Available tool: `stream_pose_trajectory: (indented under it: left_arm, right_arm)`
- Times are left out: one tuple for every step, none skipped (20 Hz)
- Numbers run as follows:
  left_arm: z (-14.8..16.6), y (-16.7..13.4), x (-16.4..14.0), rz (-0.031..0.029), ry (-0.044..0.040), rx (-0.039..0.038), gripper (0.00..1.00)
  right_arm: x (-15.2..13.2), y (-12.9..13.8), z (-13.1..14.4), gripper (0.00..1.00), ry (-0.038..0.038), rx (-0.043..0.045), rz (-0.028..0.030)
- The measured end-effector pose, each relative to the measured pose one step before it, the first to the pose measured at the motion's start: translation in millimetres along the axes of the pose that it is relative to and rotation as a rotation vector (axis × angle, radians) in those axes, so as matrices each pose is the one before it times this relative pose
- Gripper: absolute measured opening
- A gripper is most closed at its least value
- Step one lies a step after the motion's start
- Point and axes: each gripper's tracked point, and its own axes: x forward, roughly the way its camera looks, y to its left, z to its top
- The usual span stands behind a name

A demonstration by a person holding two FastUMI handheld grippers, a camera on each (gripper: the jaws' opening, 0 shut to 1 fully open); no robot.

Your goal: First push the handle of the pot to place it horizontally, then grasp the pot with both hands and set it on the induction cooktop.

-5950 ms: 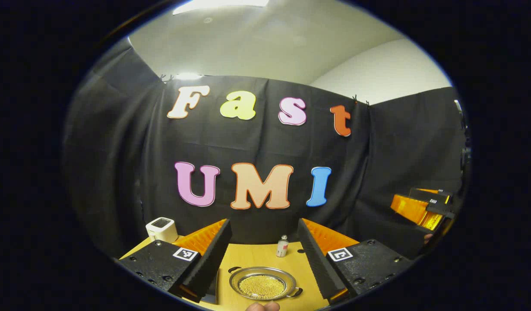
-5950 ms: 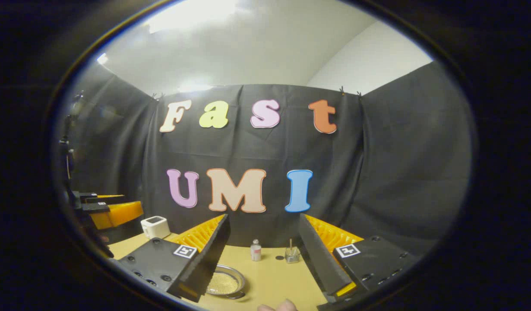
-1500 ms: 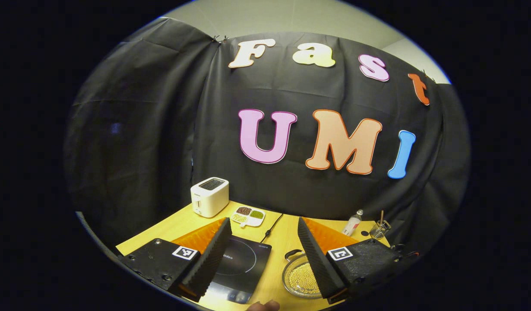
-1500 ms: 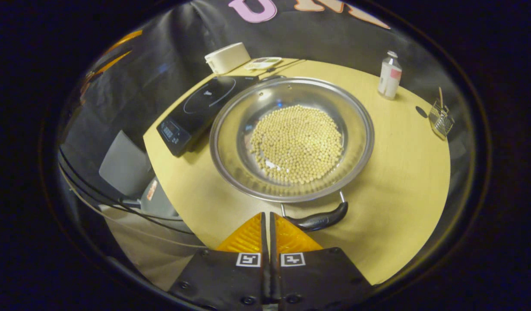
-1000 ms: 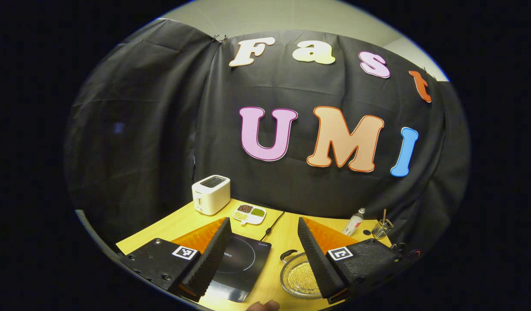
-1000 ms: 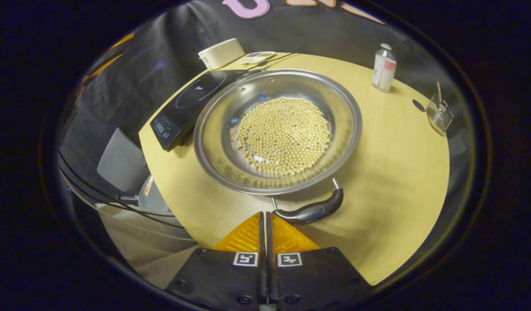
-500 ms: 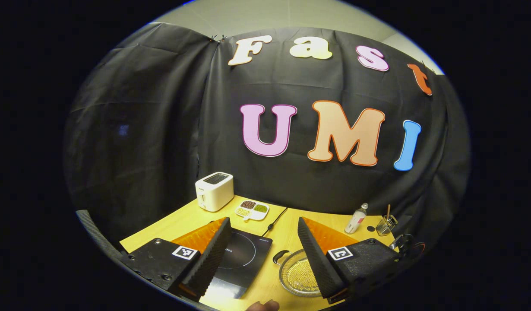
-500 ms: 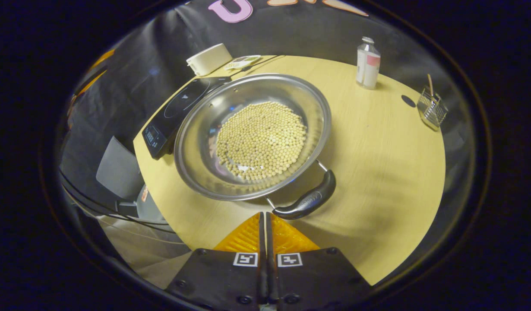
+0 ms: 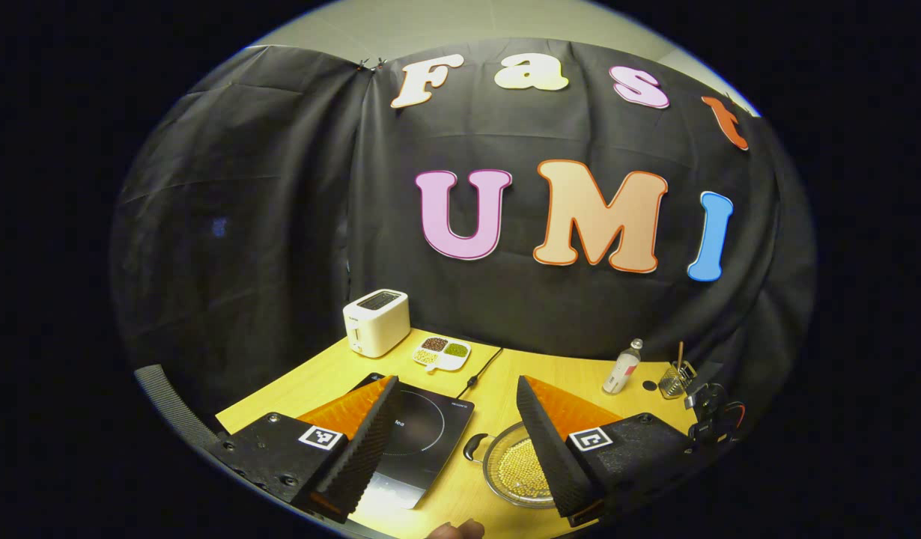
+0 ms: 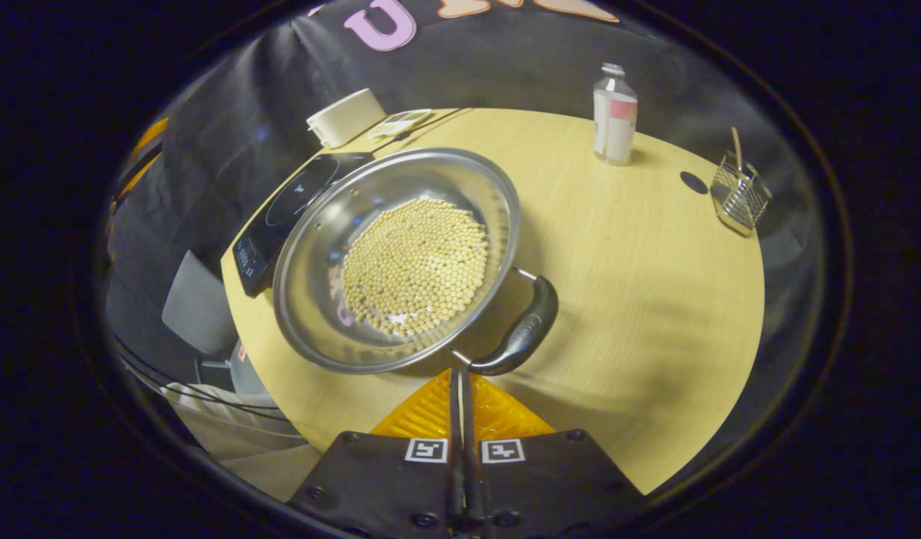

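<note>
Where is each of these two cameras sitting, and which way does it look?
Left gripper view: rides the left gripper, looking level across the table at the wall; open fingers, a fingertip at the bottom edge.
Right gripper view: rides the right gripper, tilted down at the pot; shut fingers by its handle.
Shared: pot, cooktop, toaster, bottle.

Right gripper view: yellow wood table (image 10: 655, 284) w/ rounded edge spanned mid-frame. On it: steel pot (image 10: 311, 299) w/ pale beans, centre-left, black handle (image 10: 520, 337) toward lower centre; black cooktop (image 10: 281, 217) just beside pot, upper left; white toaster (image 10: 346, 116) & small snack dish (image 10: 399, 121) at top left; bottle (image 10: 614, 116) upper right; wire basket (image 10: 739, 193) far right, dark round spot (image 10: 690, 180) btwn them. Black cord (image 10: 438, 116) ran past dish.
</note>
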Motion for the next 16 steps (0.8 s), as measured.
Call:
stream_pose_trajectory:
  left_arm:
    - [-5.58,-1.92,3.12,-0.00535,0.01174,0.00793,0.94]
    - [-5.53,-2.02,4.36,-0.00886,0.01445,-0.00029,0.94]
    - [-5.4,-5.01,5.04,-0.01734,0.01814,-0.00507,0.94]
    - [-5.3,-5.38,7.02,-0.02252,0.02033,0.00163,0.94]
    - [-6.51,-3.81,8.55,-0.02125,0.01328,0.01201,0.94]
    - [-7.15,-1.03,9.54,-0.01732,0.02166,0.01712,0.94]
    - [-15.05,-0.8,8.98,-0.02143,0.03324,0.01084,0.94]
    - [-16.12,-1.6,10.41,-0.02504,0.04648,-0.00116,0.95]
    - [-18.57,-0.77,7.38,-0.01929,0.05661,-0.00604,0.95]
    - [-12.05,2.13,10.2,-0.01282,0.04154,-0.00342,0.95]
    - [-10.4,2.57,9.48,-0.00716,0.03593,-0.00001,0.95]
    - [-4.88,2.4,9.21,-0.0094,0.01689,0.00469,0.96]
    - [-4.84,1.09,10.25,-0.01376,0.01807,0.00799,0.96]
    - [-3.73,2.33,8.62,-0.01216,0.01806,0.00882,0.96]
    - [-4.34,1.62,8.21,-0.01587,0.02007,0.00471,0.96]
    - [-2.75,1.34,8.68,-0.0146,0.01465,-0.00037,0.96]
  right_arm:
    - [-0.38,-4.3,2.15,0.0,-0.00895,0.01036,-0.01148]
    - [0.49,-4.43,3.37,0.0,-0.00708,0.01206,-0.01408]
    - [1.44,-4.32,3.42,0.0,-0.00529,0.01604,-0.00946]
    - [0.04,-0.13,3.05,0.02,-0.00495,0.01485,-0.00072]
    - [-2.19,-0.86,-0.12,0.0,-0.00349,0.00801,-0.00991]
    - [-2.41,-2.19,1.01,0.0,-0.00376,0.00521,-0.01901]
    - [-4.38,-3.56,1.68,0.02,-0.01347,0.01142,-0.03002]
    - [-4.35,-1.8,4.52,0.02,-0.01991,0.02071,-0.02645]
    - [-3.59,-1.54,5.04,0.02,-0.02156,0.02748,-0.02774]
    - [-3.98,-2.08,7.35,0.02,-0.02033,0.03561,-0.02645]
    - [-1.03,-1.34,5.02,0.02,-0.01477,0.04092,-0.02198]
    - [-1.23,-4.29,6.24,0.05,-0.01391,0.0467,-0.0399]
    - [0.62,0.33,6.05,0.08,-0.01379,0.04948,-0.01469]
    - [4.32,-0.73,8.63,0.14,-0.01908,0.04303,-0.02535]
    - [2.96,1.22,5.08,0.17,-0.00349,0.03799,-0.01894]
    - [3.21,1.86,3.07,0.33,-0.00434,0.02812,-0.00905]
